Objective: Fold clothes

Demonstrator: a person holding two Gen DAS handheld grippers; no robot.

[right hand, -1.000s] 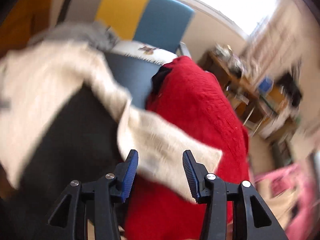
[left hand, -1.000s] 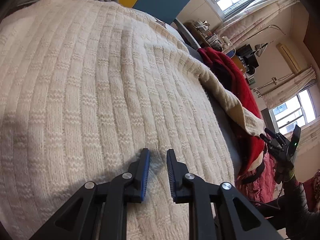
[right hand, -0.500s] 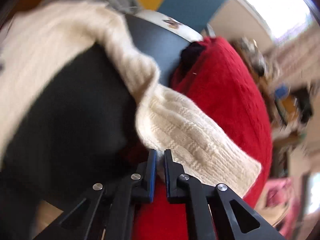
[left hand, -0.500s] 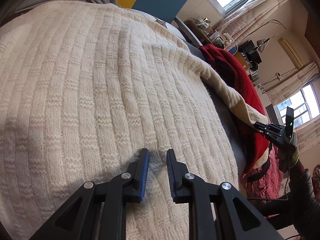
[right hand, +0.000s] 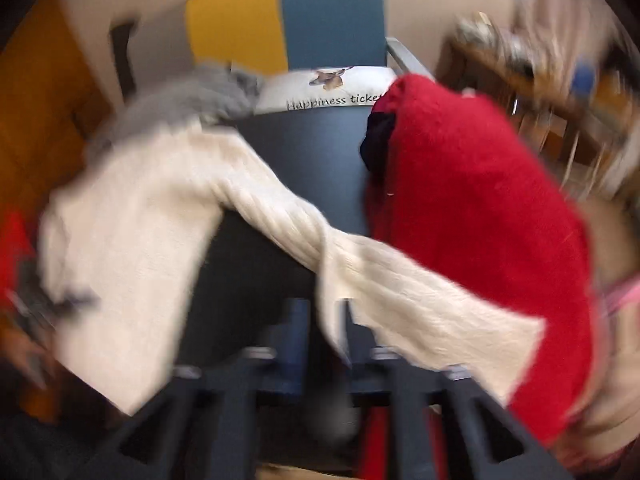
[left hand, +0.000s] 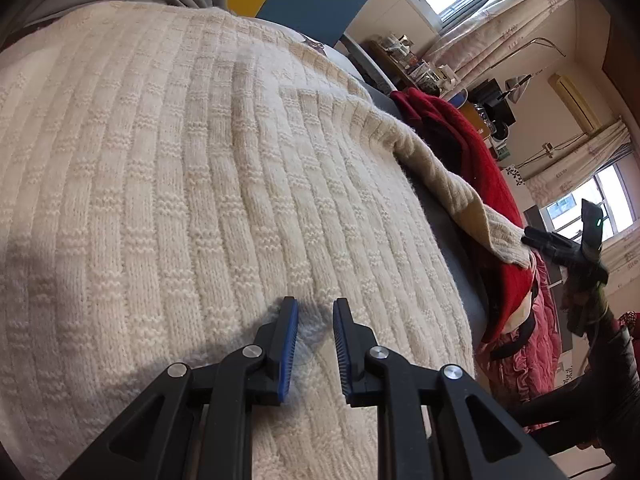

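Fingers of the left gripper [left hand: 314, 312] stand nearest in the left wrist view, with a narrow gap between them, and their tips press down on the cream knitted sweater [left hand: 180, 200]. Whether a fold of knit is pinched in the gap I cannot tell. The sweater lies spread over a dark grey surface [right hand: 312, 156] and fills most of this view.

In the right wrist view, which is blurred, the fingers of the right gripper [right hand: 320, 320] are opening, and the edge of the sweater's sleeve [right hand: 420, 308] hangs between them; the pads do not seem to press on it. The sleeve stretches from the sweater body across to a red garment [right hand: 480, 208] and rests on it. From the left wrist view the right gripper [left hand: 532, 238] shows just beside the sleeve's cuff.

Behind the sweater lies a grey garment [right hand: 188, 104], and next to it a white sheet with printed words [right hand: 332, 92]. Further back stand a blue panel [right hand: 332, 16] and a yellow panel [right hand: 236, 20], and windows with curtains [left hand: 500, 4].
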